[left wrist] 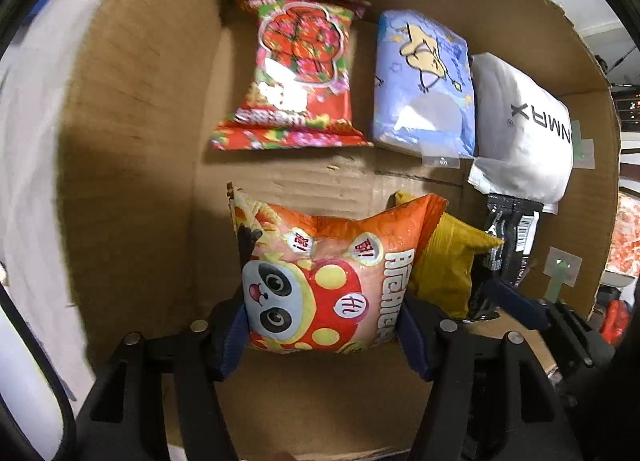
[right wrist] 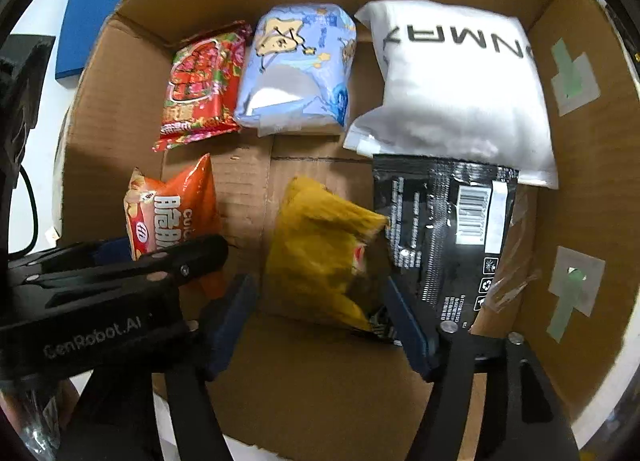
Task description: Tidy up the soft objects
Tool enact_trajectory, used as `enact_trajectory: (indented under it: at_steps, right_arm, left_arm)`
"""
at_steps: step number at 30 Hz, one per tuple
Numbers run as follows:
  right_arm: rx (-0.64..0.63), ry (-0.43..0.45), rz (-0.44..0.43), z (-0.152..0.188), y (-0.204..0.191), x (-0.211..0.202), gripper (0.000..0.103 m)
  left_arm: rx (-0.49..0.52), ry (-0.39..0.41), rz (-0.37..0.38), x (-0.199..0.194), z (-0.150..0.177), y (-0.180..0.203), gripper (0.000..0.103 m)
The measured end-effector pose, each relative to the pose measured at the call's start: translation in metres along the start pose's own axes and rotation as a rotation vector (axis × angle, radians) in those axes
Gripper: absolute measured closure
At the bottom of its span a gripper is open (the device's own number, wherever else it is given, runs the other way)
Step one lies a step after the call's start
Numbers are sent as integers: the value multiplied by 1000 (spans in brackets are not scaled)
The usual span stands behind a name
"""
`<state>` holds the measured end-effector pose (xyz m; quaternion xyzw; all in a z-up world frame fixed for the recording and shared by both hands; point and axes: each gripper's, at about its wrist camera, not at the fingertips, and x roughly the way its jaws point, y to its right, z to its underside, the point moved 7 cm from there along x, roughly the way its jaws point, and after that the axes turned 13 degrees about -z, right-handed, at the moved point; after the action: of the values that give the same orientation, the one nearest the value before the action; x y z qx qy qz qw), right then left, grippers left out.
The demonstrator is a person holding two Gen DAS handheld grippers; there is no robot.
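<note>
Both grippers are inside an open cardboard box (left wrist: 132, 165) (right wrist: 592, 189). My left gripper (left wrist: 320, 325) is shut on an orange panda snack bag (left wrist: 320, 281), which also shows in the right wrist view (right wrist: 168, 209). My right gripper (right wrist: 320, 301) is open, its fingers on either side of a yellow snack bag (right wrist: 320, 245) that lies on the box floor; the bag also shows in the left wrist view (left wrist: 444, 261). A black pouch (right wrist: 444, 225) lies just right of it.
Along the box's far wall lie a red flowered snack bag (left wrist: 296, 77) (right wrist: 200, 89), a blue tissue pack (left wrist: 424, 85) (right wrist: 296, 69) and a white pillow-like pack (left wrist: 520, 125) (right wrist: 460, 85). A blue board (right wrist: 100, 13) lies outside the box.
</note>
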<state>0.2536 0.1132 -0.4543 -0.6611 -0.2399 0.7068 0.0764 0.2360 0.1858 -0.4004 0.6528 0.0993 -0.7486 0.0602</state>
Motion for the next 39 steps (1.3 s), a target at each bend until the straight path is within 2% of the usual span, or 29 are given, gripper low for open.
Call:
enact_trajectory:
  at_steps: [8,10,12,14,15,17,27,32,39]
  right_arm:
    - [-20,39,62,-4,-6,-22,22]
    - [-22,52,73,-3,-7,-30,14]
    - [-28,71,86,-2,-8,-38,14]
    - [-31,84,104,0,-6,-48,10]
    - [-31,92,107,3,-5,-54,2]
    - [-30,109,111,7,-1,-66,0]
    - [-28,188,145,28,0,-136,0]
    - [-25,226,150,39,0,-167,0]
    - [-32,275,126,63,-12,-211,0]
  left_arm:
    - [-3,94,-22,-36,5,-2,35]
    - [-13,124,-22,-47,5,-4,32]
    - [-24,156,-18,-58,9,-4,15]
    - [-33,185,-16,-70,13,-5,10]
    - [-33,193,-14,-74,16,-6,7]
    - [-33,213,-12,-82,19,-4,4]
    - [-68,342,-88,-118,36,-8,4]
    - [-75,385,-97,-135,44,-7,4]
    - [-79,472,-111,-180,75,-2,4]
